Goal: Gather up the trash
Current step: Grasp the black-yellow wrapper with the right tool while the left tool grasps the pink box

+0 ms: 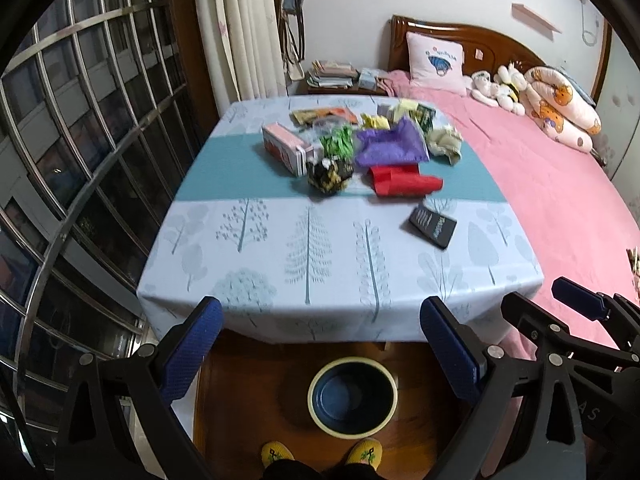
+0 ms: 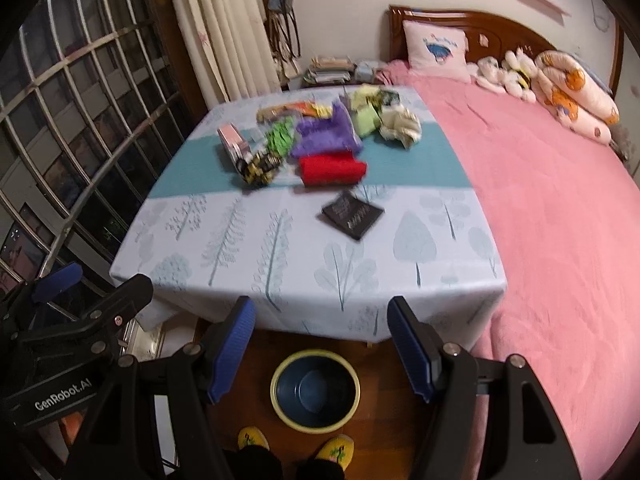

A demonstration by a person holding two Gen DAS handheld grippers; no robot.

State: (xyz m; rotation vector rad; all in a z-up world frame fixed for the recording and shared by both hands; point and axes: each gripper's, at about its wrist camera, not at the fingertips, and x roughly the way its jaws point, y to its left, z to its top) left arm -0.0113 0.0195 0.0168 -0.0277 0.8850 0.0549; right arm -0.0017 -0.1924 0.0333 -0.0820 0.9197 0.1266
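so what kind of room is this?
Most likely a home bedroom: a bed with a pink cover, pillow and soft toys sits beside the cloth-covered table, with curtains at the window.

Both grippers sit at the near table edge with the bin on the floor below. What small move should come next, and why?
Probably reach the right gripper forward toward the black packet. Both it and the left gripper are open and empty, the bin looks empty, and that packet is the piece of litter nearest the table's front edge, lying apart from the pile, so it looks easiest to grasp cleanly.
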